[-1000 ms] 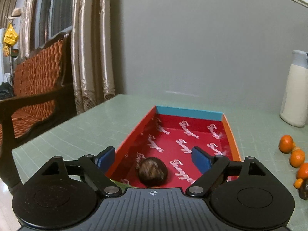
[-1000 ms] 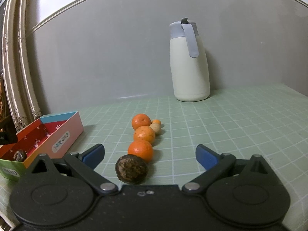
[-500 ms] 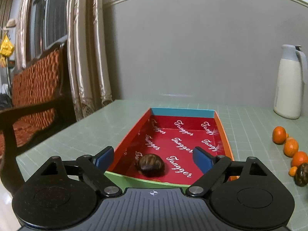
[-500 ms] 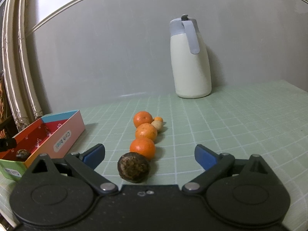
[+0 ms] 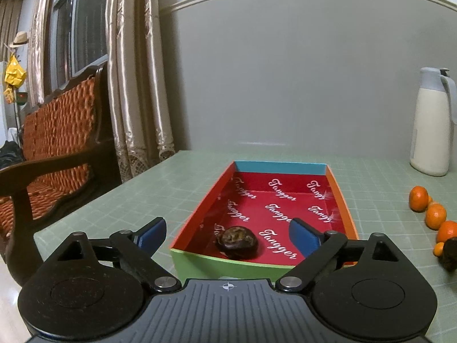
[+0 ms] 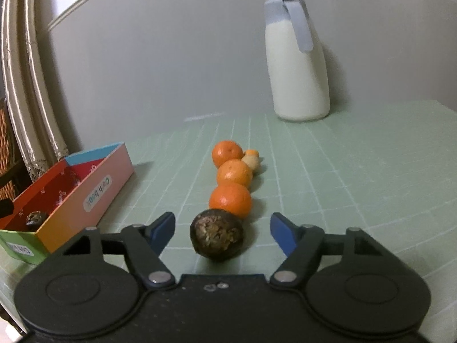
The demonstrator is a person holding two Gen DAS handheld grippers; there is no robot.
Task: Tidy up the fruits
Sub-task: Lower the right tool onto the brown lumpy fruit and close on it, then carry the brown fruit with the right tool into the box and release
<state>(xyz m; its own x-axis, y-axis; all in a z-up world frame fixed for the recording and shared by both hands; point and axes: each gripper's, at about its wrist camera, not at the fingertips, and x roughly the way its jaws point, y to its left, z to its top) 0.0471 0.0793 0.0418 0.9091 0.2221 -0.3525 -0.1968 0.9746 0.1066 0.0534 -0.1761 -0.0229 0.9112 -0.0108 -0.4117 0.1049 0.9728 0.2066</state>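
Right gripper (image 6: 222, 230) is wide apart with the dark fruit (image 6: 217, 235) sitting between its fingers on the desk (image 6: 357, 177), nothing clamped yet. That fruit touches the nearest orange (image 6: 230, 201), first in a row of three, so I'd guess closing off-centre could squirt it out or knock the row rolling. Left gripper (image 5: 227, 235) is also apart and empty, hanging at the near end of the box (image 5: 341, 200), where another dark fruit (image 5: 237, 241) already lies.
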